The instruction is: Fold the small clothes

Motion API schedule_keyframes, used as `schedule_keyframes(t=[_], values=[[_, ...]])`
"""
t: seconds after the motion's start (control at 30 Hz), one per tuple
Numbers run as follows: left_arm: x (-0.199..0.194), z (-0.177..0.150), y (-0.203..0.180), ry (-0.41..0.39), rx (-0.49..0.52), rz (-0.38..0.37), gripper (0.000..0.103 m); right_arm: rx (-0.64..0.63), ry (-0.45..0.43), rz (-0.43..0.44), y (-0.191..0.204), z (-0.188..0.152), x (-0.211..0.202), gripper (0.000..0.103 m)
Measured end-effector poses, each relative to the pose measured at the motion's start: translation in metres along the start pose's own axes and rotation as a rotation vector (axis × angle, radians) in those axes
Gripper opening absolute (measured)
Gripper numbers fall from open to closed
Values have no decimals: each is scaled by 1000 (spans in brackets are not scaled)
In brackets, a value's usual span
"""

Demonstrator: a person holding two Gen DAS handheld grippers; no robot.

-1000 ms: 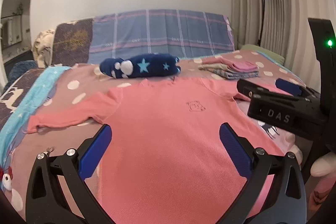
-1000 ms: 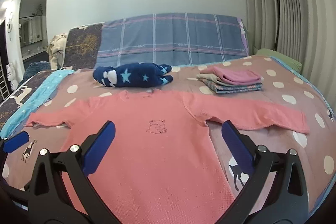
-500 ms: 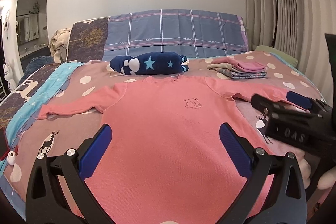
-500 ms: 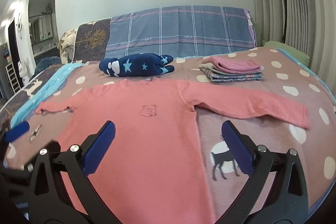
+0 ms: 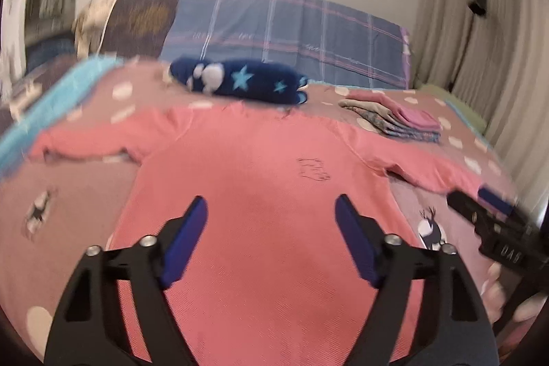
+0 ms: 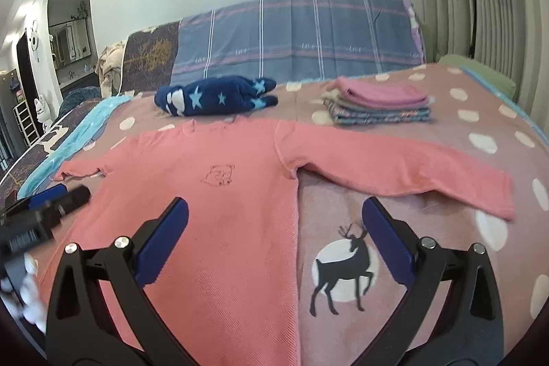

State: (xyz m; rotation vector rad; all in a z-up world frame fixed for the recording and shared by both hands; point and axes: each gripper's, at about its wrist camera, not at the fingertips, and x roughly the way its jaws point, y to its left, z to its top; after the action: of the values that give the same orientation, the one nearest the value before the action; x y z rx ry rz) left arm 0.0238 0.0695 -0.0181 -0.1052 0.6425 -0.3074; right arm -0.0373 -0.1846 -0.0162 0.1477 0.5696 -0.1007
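A pink long-sleeved shirt (image 5: pixel 260 160) (image 6: pixel 212 160) with a small bear outline lies flat, front up, on the bed, sleeves spread to both sides. My left gripper (image 5: pixel 271 211) hovers over the shirt's lower body. Its jaws are closing, still apart, and no cloth is pinched between them. My right gripper (image 6: pixel 274 211) is open over the shirt's right side seam, one finger above the shirt and one above the blanket. Each gripper shows at the edge of the other's view: the right gripper (image 5: pixel 483 204) and the left gripper (image 6: pixel 58 198).
A rolled navy garment with stars (image 6: pixel 216 95) lies behind the shirt's collar. A stack of folded clothes (image 6: pixel 377 102) sits at the back right. The spotted blanket (image 6: pixel 480 143) bears a deer print, with plaid pillows behind it and curtains on the right.
The left gripper's jaws have narrowed and its view has tilted and blurred. The right gripper has shifted right, so the shirt's side seam and the deer print now sit between its fingers.
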Motion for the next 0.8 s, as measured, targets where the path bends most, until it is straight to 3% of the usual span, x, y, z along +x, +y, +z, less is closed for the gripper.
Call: schedule_keyframes(t=[0.2, 0.3, 0.53, 0.7, 0.77, 0.8], values=[[17, 21, 97, 22, -166, 112, 59, -59, 47, 3, 11, 0, 32, 101], [27, 30, 160, 5, -291, 180, 59, -110, 54, -15, 17, 2, 43, 101], [73, 37, 296, 62, -677, 186, 59, -105, 67, -73, 19, 15, 66, 101], [104, 47, 366, 62, -852, 223, 59, -140, 118, -73, 28, 17, 90, 101], [114, 51, 386, 51, -887, 253, 52, -156, 129, -68, 33, 17, 96, 101], [119, 53, 397, 45, -907, 275, 42, -165, 131, -65, 36, 18, 99, 101]])
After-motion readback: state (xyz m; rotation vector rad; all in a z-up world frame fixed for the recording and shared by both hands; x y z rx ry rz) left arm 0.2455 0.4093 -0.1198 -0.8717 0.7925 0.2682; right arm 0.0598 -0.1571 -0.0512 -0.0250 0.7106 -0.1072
